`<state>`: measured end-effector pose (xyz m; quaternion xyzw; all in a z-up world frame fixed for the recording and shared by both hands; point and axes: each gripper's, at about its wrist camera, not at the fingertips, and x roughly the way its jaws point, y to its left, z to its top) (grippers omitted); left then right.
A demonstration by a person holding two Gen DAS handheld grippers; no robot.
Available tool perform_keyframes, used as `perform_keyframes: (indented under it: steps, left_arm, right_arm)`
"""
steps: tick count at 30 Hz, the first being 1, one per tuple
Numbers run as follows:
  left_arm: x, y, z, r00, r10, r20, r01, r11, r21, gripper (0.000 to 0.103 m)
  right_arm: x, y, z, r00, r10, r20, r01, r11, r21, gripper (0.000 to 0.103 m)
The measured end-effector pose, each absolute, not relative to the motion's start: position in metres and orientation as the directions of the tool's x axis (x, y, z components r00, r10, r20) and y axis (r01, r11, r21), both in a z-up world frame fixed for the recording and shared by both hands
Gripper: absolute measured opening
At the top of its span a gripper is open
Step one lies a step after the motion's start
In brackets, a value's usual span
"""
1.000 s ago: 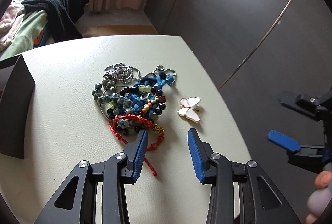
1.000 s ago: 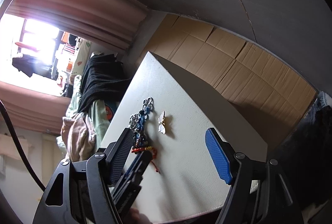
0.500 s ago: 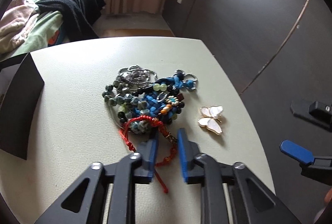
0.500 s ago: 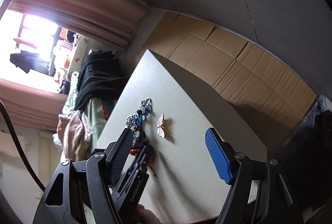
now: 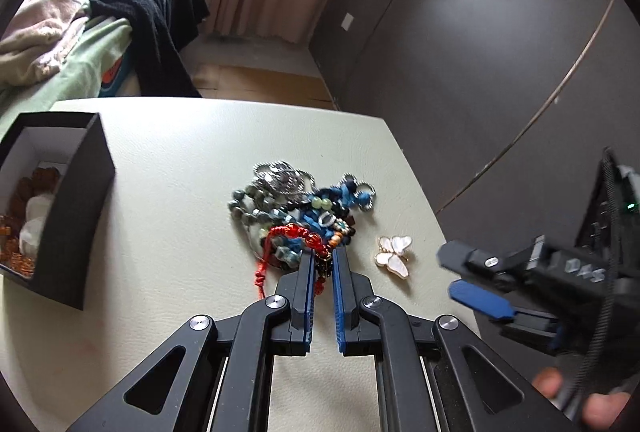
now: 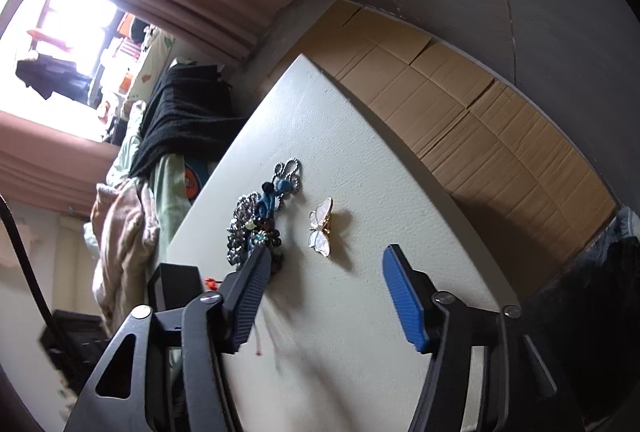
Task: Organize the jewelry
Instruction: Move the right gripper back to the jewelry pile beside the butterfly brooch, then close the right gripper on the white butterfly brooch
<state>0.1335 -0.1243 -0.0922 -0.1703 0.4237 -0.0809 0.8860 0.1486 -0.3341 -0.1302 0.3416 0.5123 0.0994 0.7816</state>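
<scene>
A tangled pile of bead bracelets and chains (image 5: 296,200) lies on the cream table (image 5: 168,192). My left gripper (image 5: 322,256) is shut on the red cord bracelet (image 5: 296,232) at the pile's near edge. A white butterfly brooch (image 5: 394,256) lies just right of the pile; it also shows in the right wrist view (image 6: 320,228). My right gripper (image 6: 324,280) is open and empty, held above the table near the brooch, and appears at the right of the left wrist view (image 5: 480,296). A black jewelry box (image 5: 60,208) with several pieces inside stands at the left.
The table's right edge (image 5: 424,184) drops to a dark floor. A bed with clothes (image 5: 100,28) lies beyond the far edge. Cardboard sheets (image 6: 460,104) lie past the table in the right wrist view.
My left gripper has closed from wide open onto the red cord bracelet and risen, so the black box shows. My right gripper has moved closer over the table toward the brooch.
</scene>
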Motion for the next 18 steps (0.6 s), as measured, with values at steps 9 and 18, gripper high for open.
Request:
perform_keyframes:
  steps: [9, 18]
  left_arm:
    - [0.131, -0.094, -0.074, 0.666, -0.285, -0.69, -0.03, 0.913, -0.406, 0.008]
    - [0.127, -0.074, -0.062, 0.689, -0.284, -0.666, -0.028, 0.909, -0.417, 0.008]
  right_arm:
    - [0.169, -0.315, -0.138, 0.457, 0.458, -0.762, 0.144, 0.808, 0.572, 0.036]
    - [0.181, -0.298, -0.138, 0.466, 0.351, -0.812, 0.12, 0.885, 0.451, 0.029]
